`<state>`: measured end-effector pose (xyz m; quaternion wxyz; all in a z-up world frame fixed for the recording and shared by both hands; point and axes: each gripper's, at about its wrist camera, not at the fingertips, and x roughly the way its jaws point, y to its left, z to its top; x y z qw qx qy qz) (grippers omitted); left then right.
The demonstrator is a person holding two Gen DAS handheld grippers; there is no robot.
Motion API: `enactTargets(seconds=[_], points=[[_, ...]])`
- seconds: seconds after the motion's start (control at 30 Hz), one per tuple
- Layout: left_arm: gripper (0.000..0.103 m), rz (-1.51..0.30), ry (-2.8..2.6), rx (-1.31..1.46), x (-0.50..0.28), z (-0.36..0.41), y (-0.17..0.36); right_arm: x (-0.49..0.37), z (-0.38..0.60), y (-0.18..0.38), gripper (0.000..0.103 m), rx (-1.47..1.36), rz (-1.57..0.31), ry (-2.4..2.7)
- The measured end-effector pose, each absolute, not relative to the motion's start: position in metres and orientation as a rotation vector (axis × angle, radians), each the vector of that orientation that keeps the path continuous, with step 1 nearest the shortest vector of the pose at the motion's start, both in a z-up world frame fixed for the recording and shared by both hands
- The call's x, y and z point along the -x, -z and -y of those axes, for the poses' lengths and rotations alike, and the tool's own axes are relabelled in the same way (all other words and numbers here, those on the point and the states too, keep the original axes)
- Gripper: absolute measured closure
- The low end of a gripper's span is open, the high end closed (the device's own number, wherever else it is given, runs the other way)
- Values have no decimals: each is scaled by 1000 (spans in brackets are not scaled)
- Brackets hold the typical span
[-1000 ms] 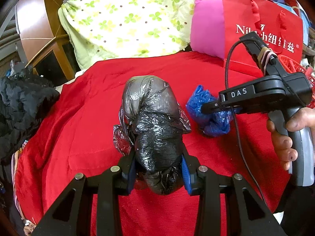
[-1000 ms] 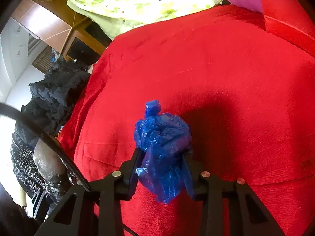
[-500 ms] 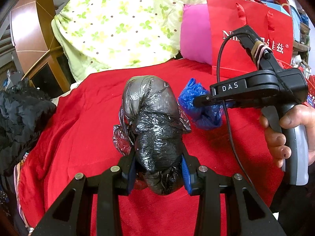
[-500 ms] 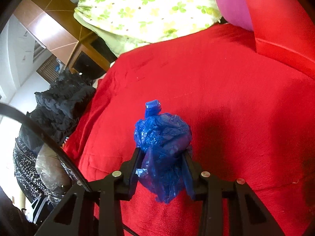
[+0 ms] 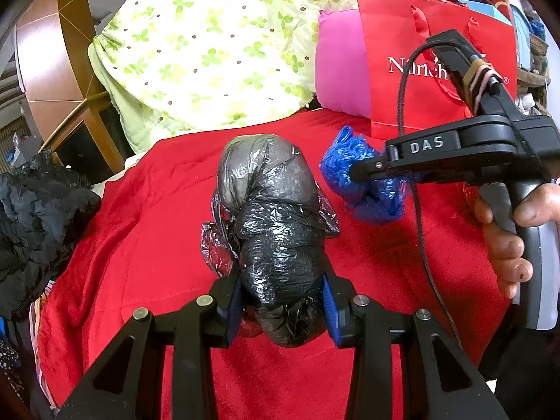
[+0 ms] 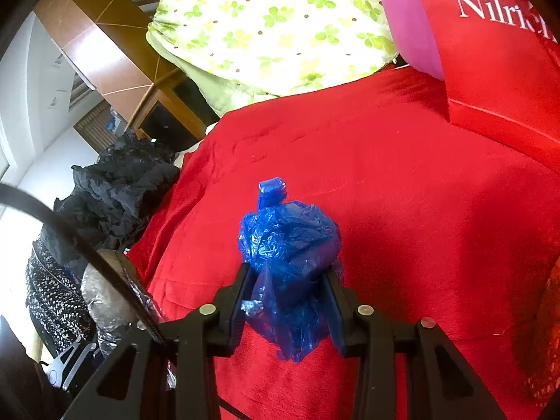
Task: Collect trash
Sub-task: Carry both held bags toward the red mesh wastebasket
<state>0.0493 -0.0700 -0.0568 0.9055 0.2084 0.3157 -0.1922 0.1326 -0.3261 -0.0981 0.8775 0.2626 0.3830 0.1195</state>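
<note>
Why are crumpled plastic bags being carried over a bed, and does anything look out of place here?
Only the litter: a black plastic wad clamped in the left gripper and a blue plastic wad in the right gripper, both over the red blanket. Nothing looks spilled or damaged.

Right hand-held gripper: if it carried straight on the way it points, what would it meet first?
Most likely the red blanket, since the right hand-held gripper, shut on the blue plastic bag, points down at it; depth is unclear.
</note>
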Motion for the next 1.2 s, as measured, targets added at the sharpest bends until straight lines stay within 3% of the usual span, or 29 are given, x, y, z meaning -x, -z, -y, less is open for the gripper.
enactTargets(seconds=[1.2], points=[[62, -565, 450, -455, -12, 53, 20, -55, 372, 65, 62, -479, -576, -178]])
